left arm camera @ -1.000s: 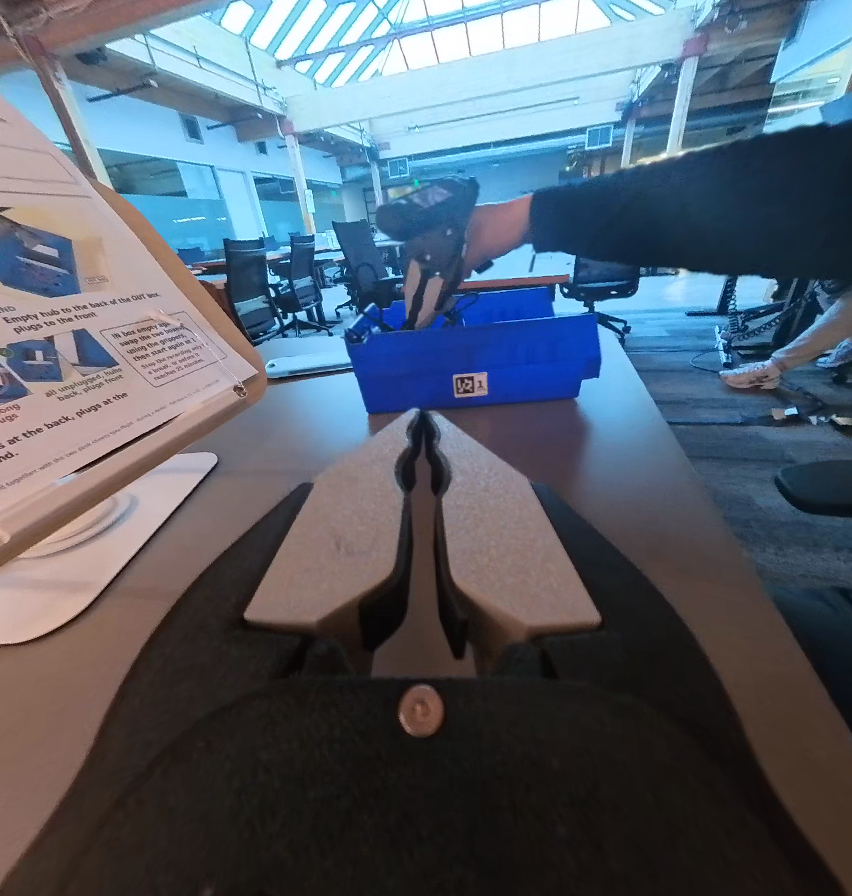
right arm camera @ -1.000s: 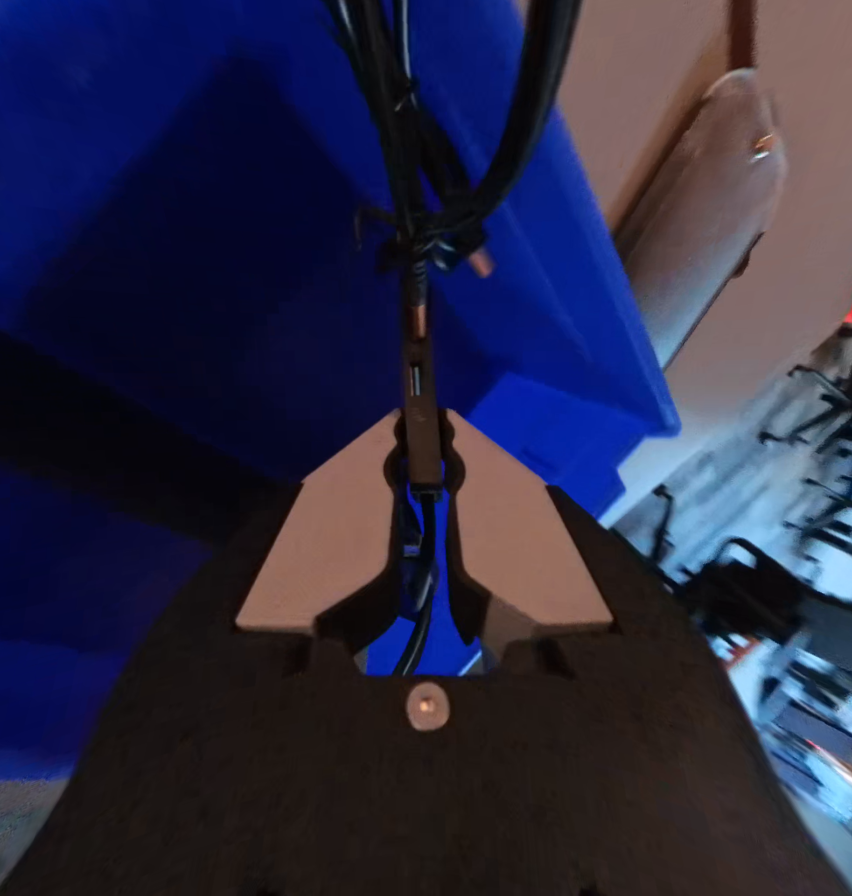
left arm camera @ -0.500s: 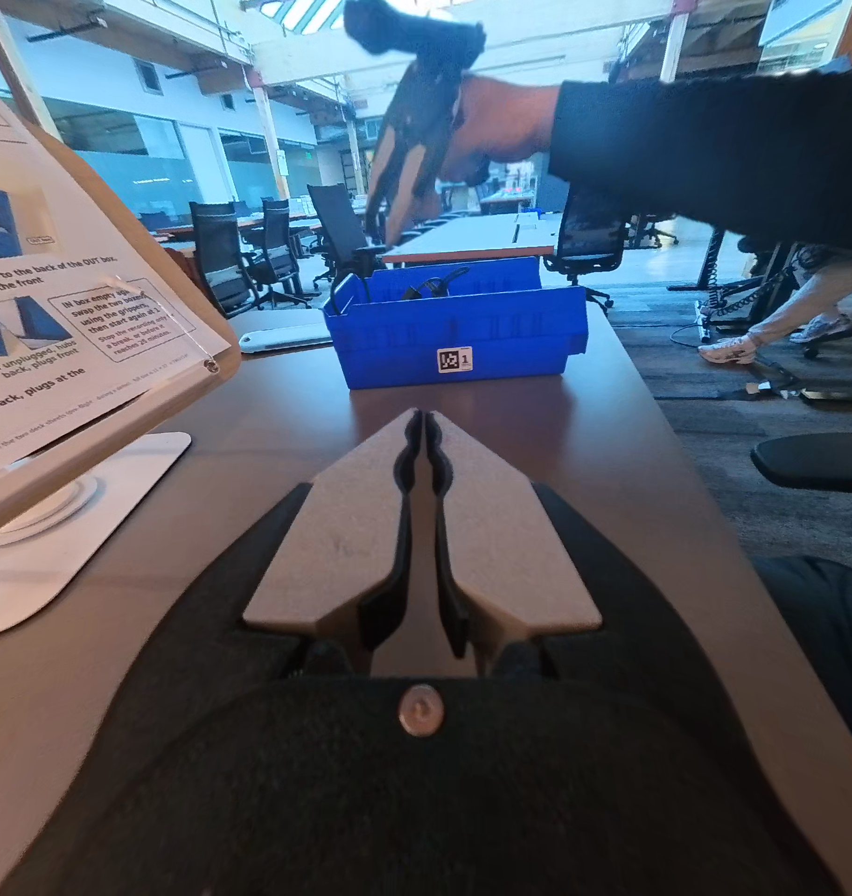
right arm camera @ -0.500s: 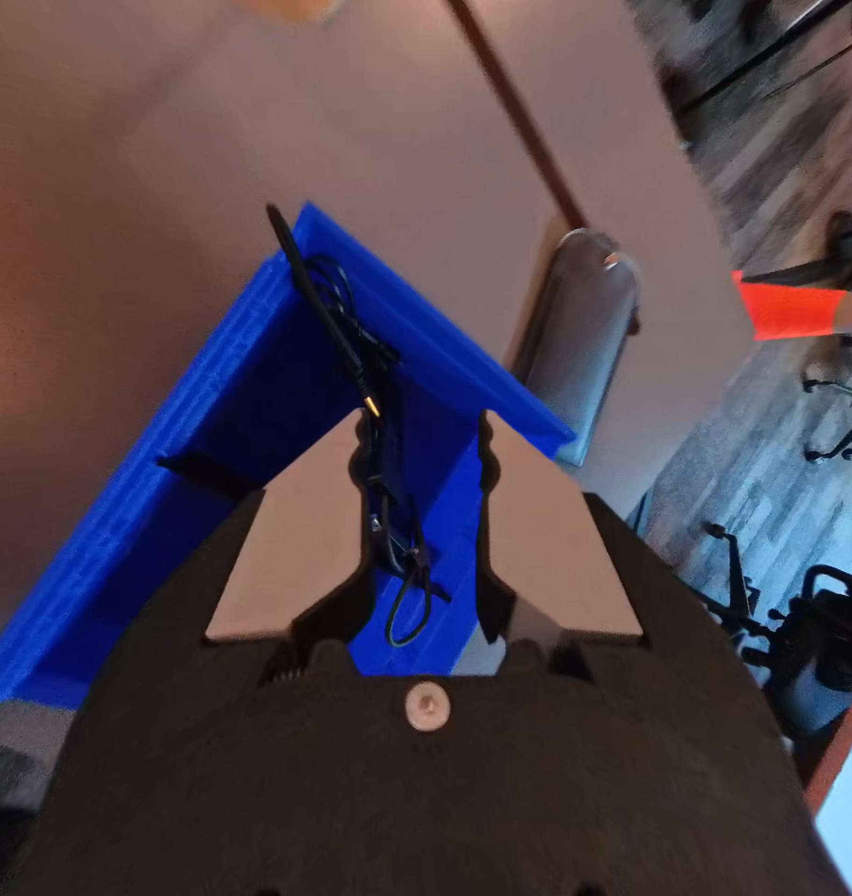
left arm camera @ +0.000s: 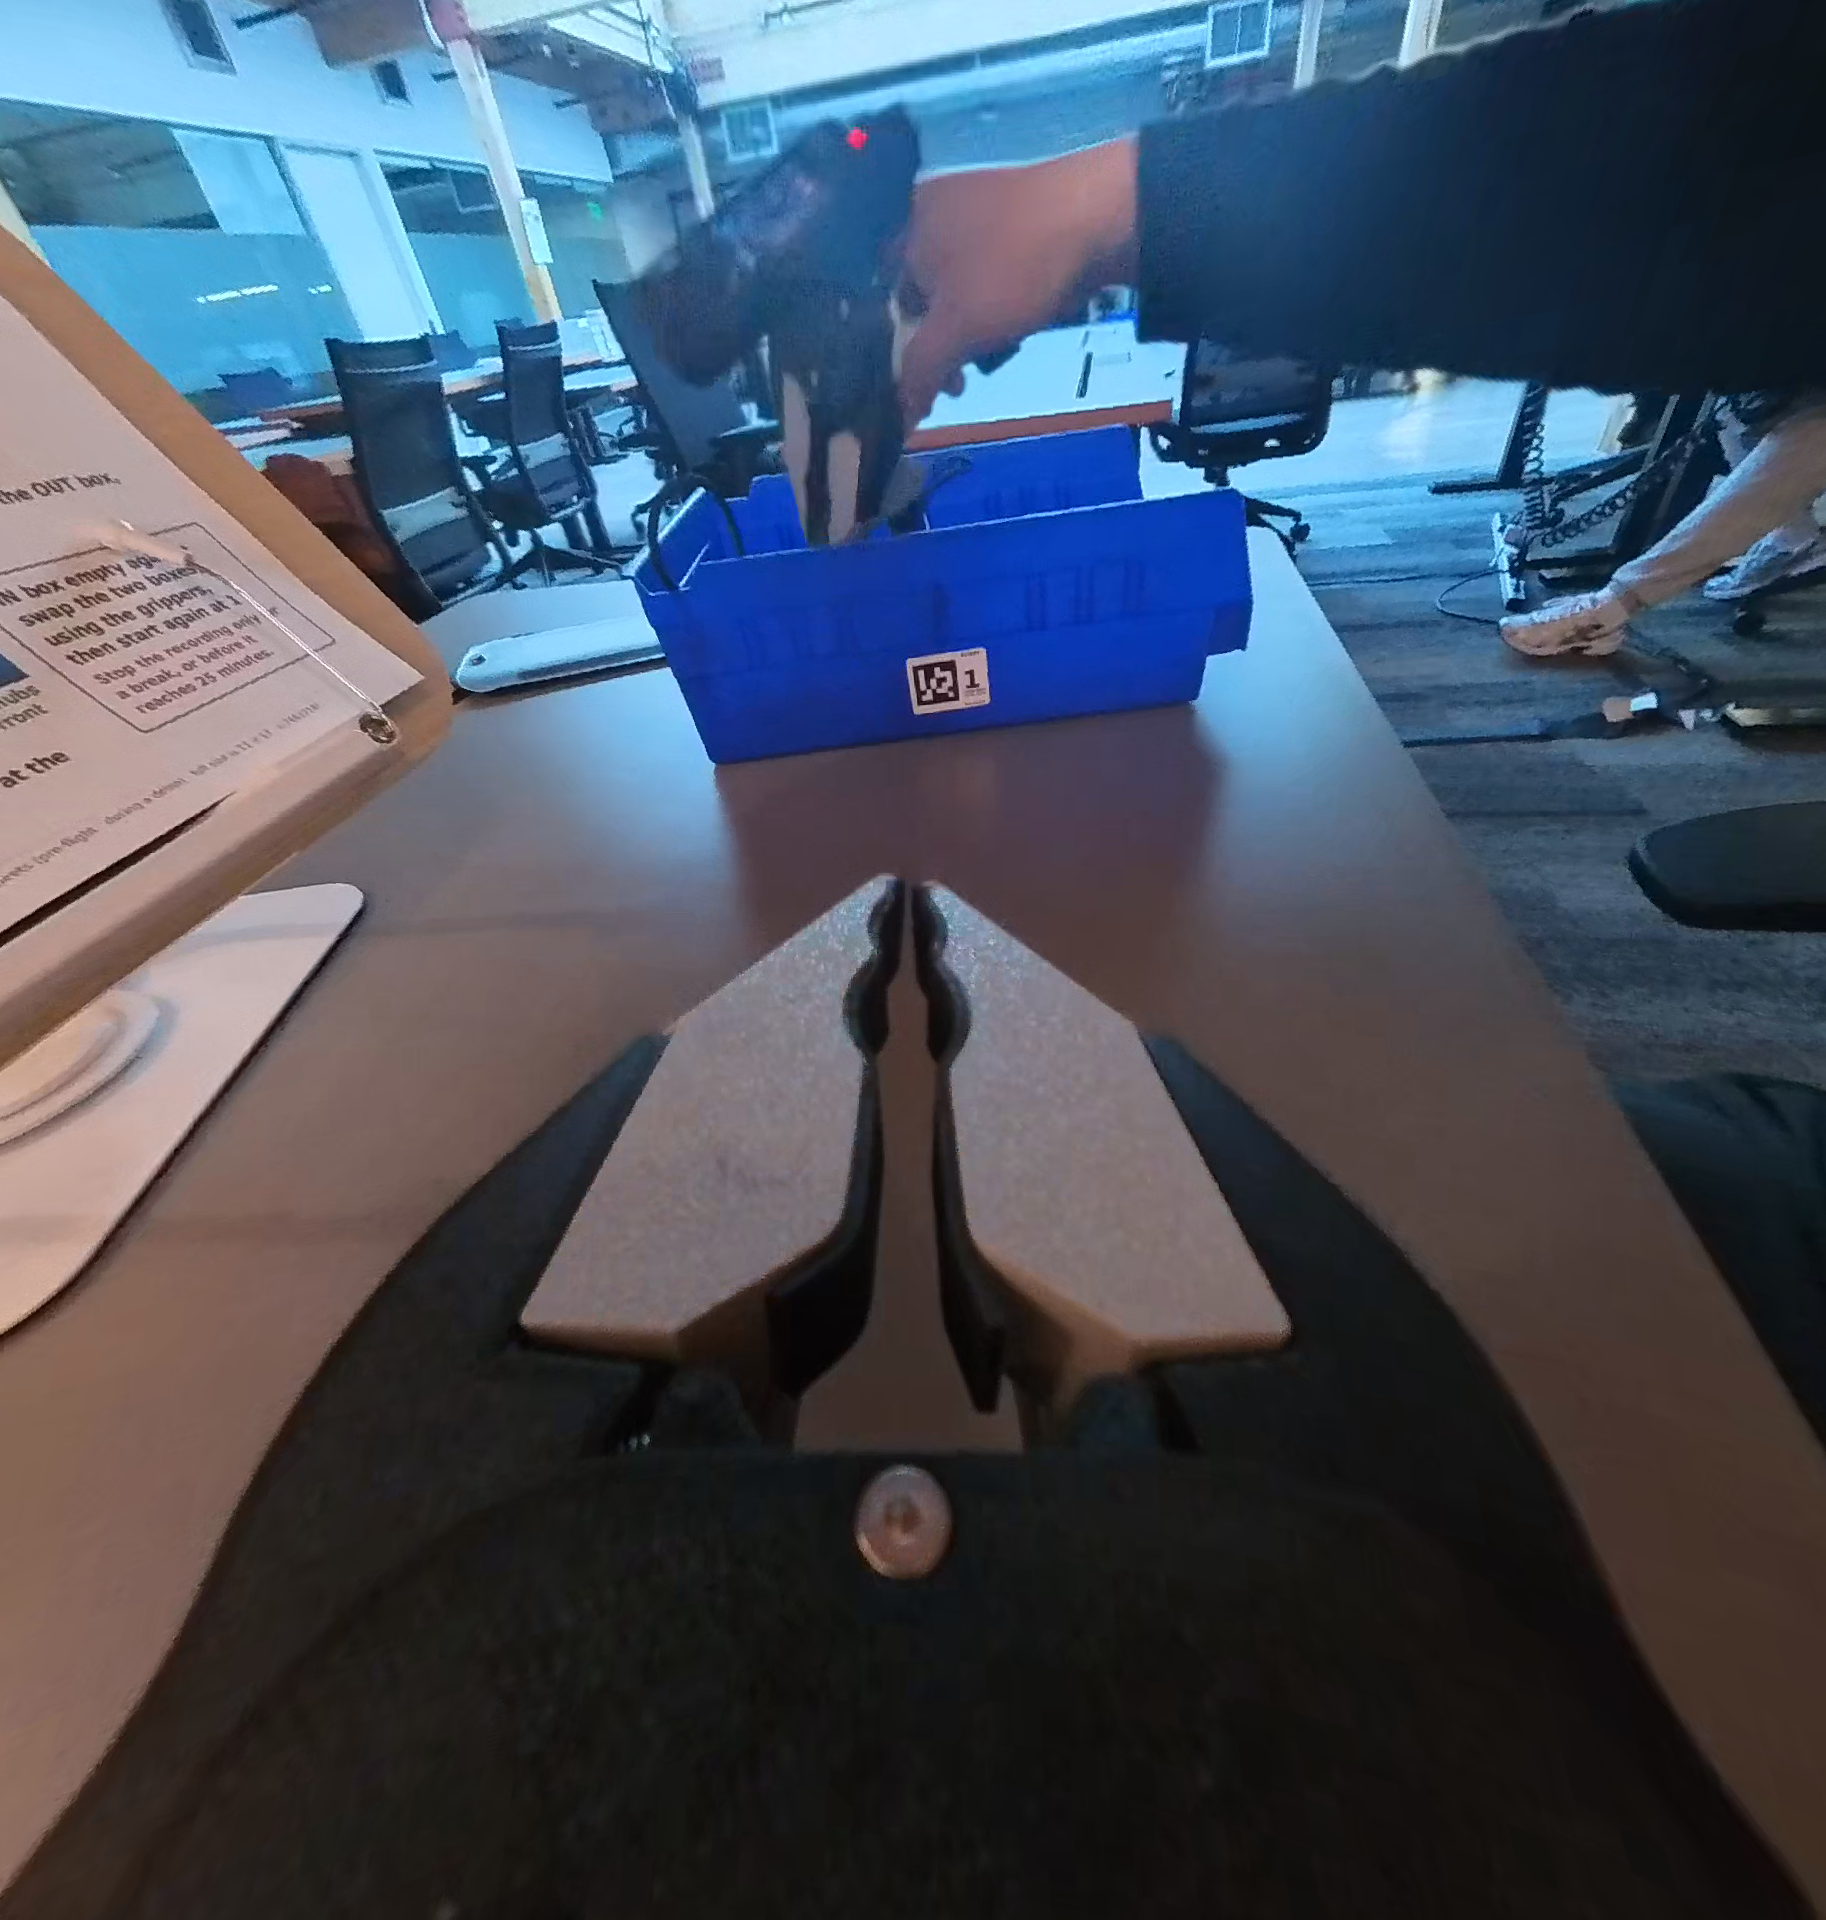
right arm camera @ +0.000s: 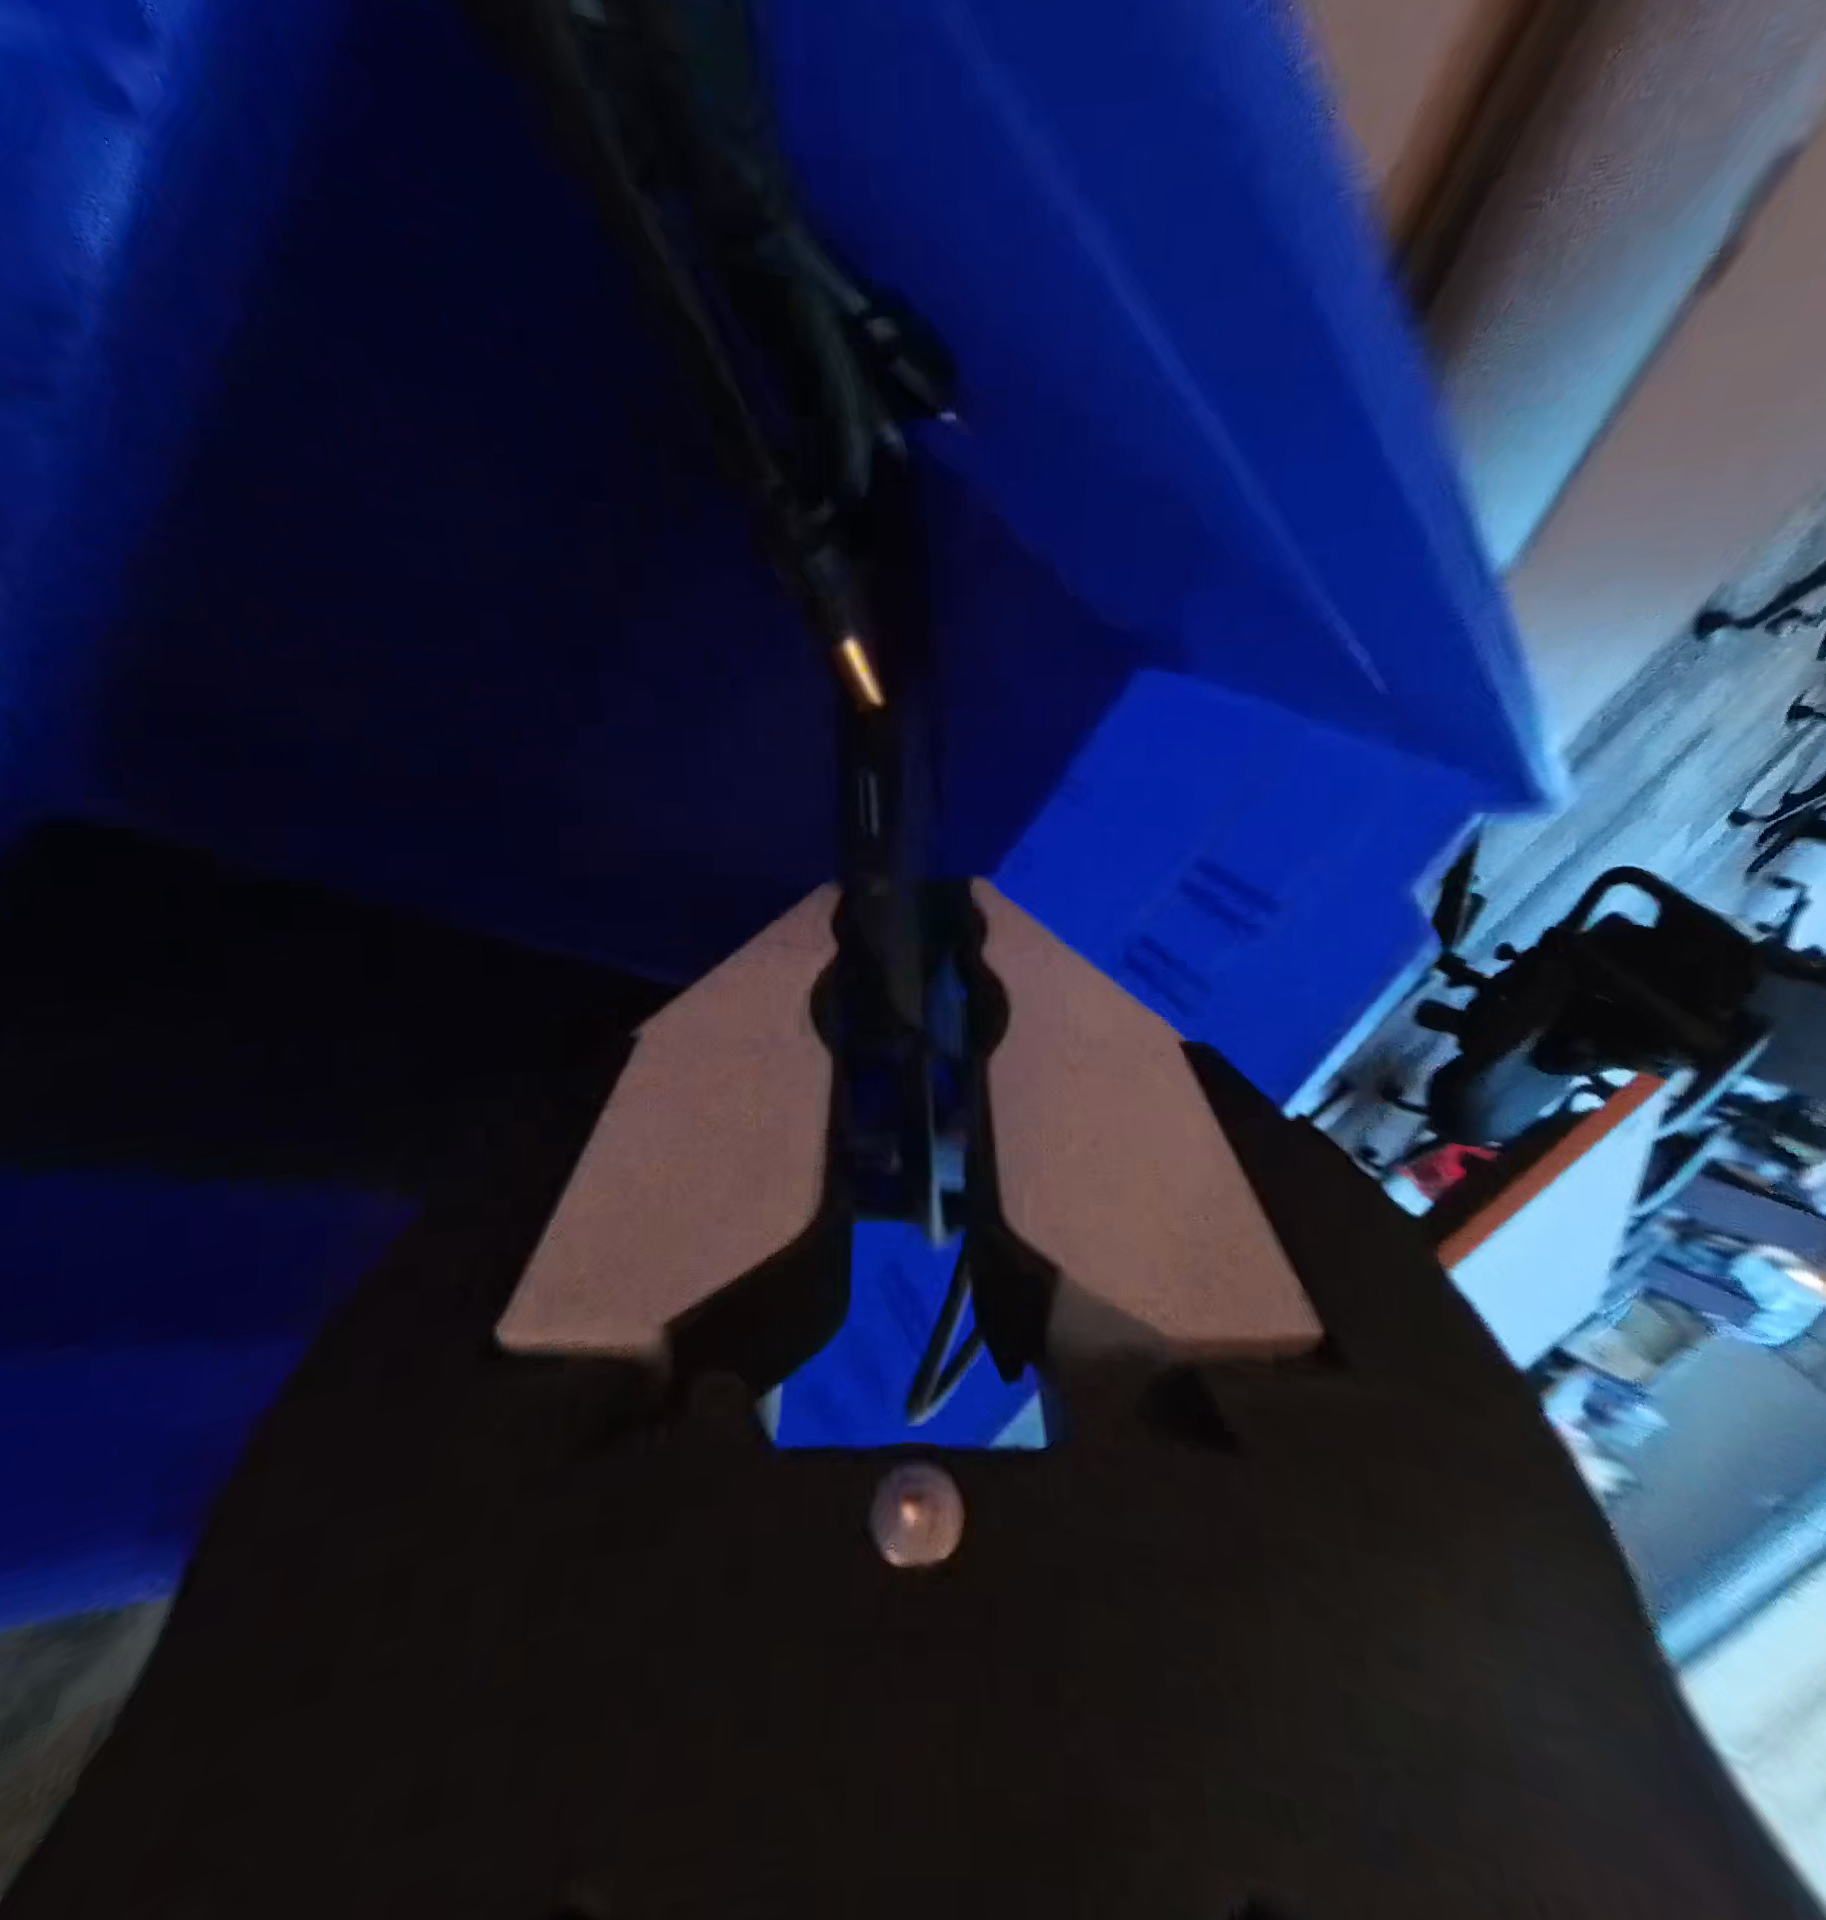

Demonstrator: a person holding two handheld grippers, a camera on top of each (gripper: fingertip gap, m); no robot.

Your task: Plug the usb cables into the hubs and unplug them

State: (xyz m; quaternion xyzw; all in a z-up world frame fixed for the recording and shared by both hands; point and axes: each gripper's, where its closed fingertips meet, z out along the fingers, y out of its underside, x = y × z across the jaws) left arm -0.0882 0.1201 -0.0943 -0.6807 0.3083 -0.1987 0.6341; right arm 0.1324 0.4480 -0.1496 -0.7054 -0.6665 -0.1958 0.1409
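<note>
Black hub (right arm camera: 878, 935) pinched between the right gripper (right arm camera: 904, 914) jaws, down inside the blue bin (left arm camera: 992, 634).
Lift straight up so the bundled cables (right arm camera: 784, 343) clear the rim; left gripper (left arm camera: 907, 904) rests closed and empty on the near table (left arm camera: 1148, 831). Bin's square code sticker (left arm camera: 947, 681) and left instruction sheet (left arm camera: 109, 582) carry print.

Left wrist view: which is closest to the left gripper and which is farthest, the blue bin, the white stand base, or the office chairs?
From the left gripper:
1. White stand base, close on the left.
2. Blue bin, straight ahead on the table.
3. Office chairs, far behind, off the table.
</note>
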